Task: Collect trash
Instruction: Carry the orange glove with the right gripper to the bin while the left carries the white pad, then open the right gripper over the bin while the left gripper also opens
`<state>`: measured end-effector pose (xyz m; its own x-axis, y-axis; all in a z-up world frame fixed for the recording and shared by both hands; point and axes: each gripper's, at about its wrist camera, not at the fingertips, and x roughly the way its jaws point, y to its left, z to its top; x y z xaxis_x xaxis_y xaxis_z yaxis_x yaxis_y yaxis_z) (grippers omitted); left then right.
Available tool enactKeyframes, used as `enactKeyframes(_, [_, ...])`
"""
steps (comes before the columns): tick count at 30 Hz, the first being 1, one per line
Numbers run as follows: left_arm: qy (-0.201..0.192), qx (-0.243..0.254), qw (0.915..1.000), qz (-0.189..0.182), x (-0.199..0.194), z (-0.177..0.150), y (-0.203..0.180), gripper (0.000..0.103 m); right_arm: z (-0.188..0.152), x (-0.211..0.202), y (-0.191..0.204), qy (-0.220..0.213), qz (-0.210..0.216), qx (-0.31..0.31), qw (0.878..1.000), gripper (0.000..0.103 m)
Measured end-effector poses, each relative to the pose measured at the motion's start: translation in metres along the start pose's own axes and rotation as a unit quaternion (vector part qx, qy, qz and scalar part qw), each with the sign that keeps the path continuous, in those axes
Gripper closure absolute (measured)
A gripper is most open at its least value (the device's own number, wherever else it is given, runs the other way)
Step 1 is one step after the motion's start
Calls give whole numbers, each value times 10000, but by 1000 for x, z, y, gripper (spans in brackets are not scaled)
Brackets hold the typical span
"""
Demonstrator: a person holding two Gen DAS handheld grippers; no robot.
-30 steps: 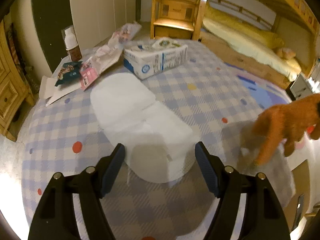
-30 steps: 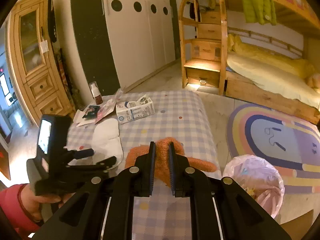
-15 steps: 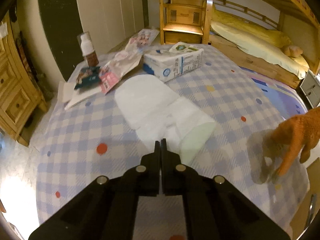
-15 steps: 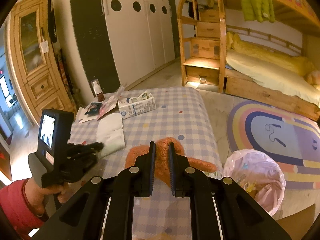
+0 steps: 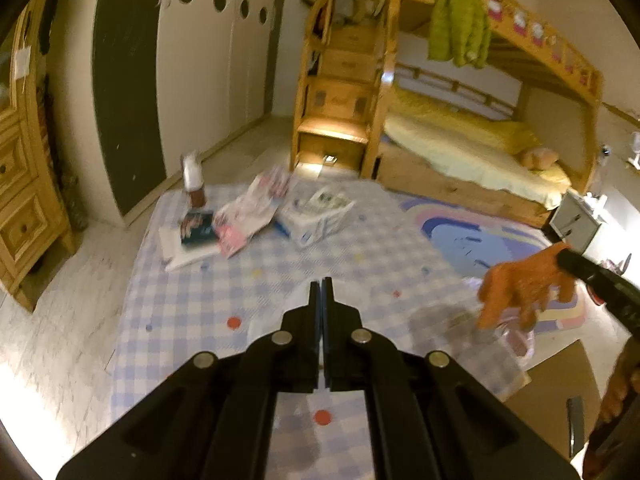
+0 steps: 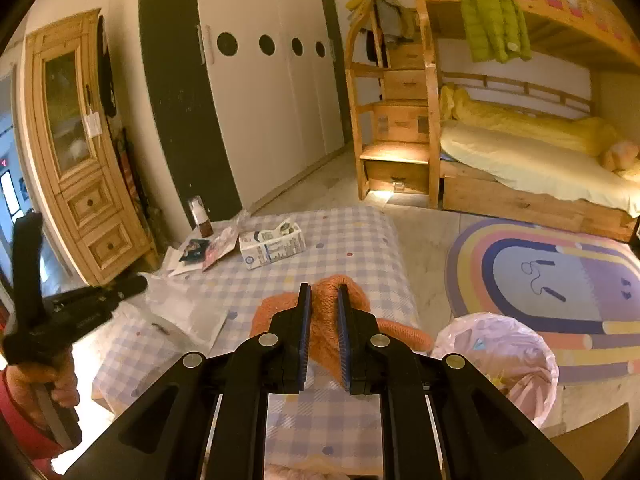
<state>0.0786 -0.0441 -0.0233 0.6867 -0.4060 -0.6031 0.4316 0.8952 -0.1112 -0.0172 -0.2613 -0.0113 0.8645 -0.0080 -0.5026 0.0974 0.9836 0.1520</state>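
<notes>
**tidy_tom:** White crinkly sheet (image 6: 188,316) is the far-left item, right? Where is it relative to the left tongs (image 5: 322,285)?

**mopsy:** Yep. The left tongs are clamped fully together and the sheet hangs off their tips, drooping down and to the right over the checked tablecloth (image 6: 360,240). I honestly can't tell if its bottom edge is clear of the cloth. From the left camera you only see slivers of white peeking out under the black arms. A hand (image 6: 56,380) with a red sleeve (image 6: 16,412) grips the handle.

**tidy_tom:** And further along?

**mopsy:** At the back of the table, well away from both tongs, there's a small bottle (image 6: 201,218), then some flat wrappers (image 6: 218,248), then a milk carton (image 6: 272,246) lying on its side. They're all sitting on the cloth, with nothing touching them.

**tidy_tom:** Middle of the shot?

**mopsy:** The right tongs (image 6: 323,291) are set narrow and pinching an orange knit thing (image 6: 276,312). It's bunched between the two blue pads and bulges out on both sides. The left camera shows it dangling off those tongs at the table's right edge.

**tidy_tom:** Is the bin close?

**mopsy:** It's on the floor just right of the table, a bin lined with a pink bag (image 6: 520,360), mouth open, with scraps inside. It's down and to the right of the orange thing, near but not under it. Past the bin there's the rainbow rug (image 6: 560,272).
</notes>
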Motion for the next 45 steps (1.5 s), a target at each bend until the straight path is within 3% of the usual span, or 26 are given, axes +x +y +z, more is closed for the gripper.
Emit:
enactKeyframes(8, [-338, 353, 9973, -549, -20, 18, -44, 103, 5, -24, -22, -225, -168, 183, 9994, 90])
enactKeyframes(21, [-130, 1067, 9848, -1366, 12, 30, -138, 103, -3, -52, -92, -393, -946, 664, 9925, 90])
enactKeyframes(28, [57, 1395, 9728, -1847, 41, 30, -196, 103, -16, -45, -139, -149, -1374, 958, 9858, 90])
enactKeyframes(35, [287, 1550, 9638, -2150, 78, 32, -243, 103, -25, -9, -184, 310, -1608, 1175, 9795, 90])
enactKeyframes(38, [387, 1600, 9609, -2227, 94, 32, -258, 103, -28, 1, -198, 397, -1632, 1295, 9773, 88])
enactKeyframes(41, [472, 1662, 9580, -2289, 105, 30, -270, 103, -33, 3, -208, 428, -1658, 1421, 9749, 67])
enactKeyframes(45, [542, 1765, 9530, -2402, 116, 28, -288, 103, -39, -6, -216, 356, -1738, 1542, 9720, 65])
